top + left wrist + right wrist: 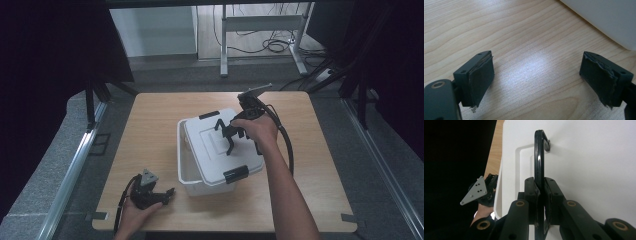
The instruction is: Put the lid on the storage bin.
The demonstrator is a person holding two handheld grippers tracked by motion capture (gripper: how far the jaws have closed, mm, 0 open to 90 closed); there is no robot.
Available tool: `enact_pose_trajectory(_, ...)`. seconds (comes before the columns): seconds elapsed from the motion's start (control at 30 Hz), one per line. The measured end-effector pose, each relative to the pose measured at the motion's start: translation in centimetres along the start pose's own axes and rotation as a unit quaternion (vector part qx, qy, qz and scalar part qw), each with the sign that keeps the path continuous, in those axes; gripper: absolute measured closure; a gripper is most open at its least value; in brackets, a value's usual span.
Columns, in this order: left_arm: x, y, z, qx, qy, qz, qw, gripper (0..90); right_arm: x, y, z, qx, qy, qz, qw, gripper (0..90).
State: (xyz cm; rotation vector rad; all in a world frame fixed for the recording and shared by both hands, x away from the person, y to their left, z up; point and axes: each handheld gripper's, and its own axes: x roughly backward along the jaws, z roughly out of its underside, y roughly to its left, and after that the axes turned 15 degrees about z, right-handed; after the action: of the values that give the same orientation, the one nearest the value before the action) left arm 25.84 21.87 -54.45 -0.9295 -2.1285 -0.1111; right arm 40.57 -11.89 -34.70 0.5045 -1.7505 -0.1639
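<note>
Near edge of the wooden desk (pixel 150 130): left gripper (pixel 161 196) rests low on the surface, held in the person's left hand (pixel 136 215), jaws spread wide with bare wood grain between the pads (pixel 480 80); nothing held. Just beyond it, toward the middle of the desk, sits the white storage box (pixel 200 182), its near corner showing at the top right of the left gripper view. The white lid (pixel 215 145) lies askew on the box, shifted so the left part of the interior is uncovered; black latches at its near and far edges. Over the lid, right gripper (pixel 231 141) points down, jaws pressed together and pinching the black carry handle (pixel 539 157), which stands upright off the lid's centre recess. Right hand (pixel 260 127) grips the tool from above.
</note>
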Motion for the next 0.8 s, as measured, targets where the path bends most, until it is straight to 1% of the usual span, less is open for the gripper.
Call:
enact_pose_trajectory(0.2, 0.0, 0.0, 0.0, 0.0, 0.0, 0.0, 1.0, 12.3, 0.0, 0.0, 0.0, 0.0, 0.0, 0.0, 1.0, 82.2)
enact_pose_trajectory(0.37, 0.0, 0.0, 0.0, 0.0, 0.0, 0.0, 1.0, 12.3, 0.1, -0.3, 0.1, -0.002, -0.002, 0.004, 1.0, 82.2)
enact_pose_trajectory(0.63, 0.0, 0.0, 0.0, 0.0, -0.002, 0.0, 1.0, 12.3, 0.1, -1.6, 0.4, -0.018, -0.003, 0.0, 0.9998, 82.2)
enact_pose_trajectory(0.8, 0.0, 0.0, 0.0, 0.0, -0.002, 0.0, 1.0, 12.3, 0.2, -2.0, 0.4, -0.02, -0.005, 0.001, 0.9998, 82.6)
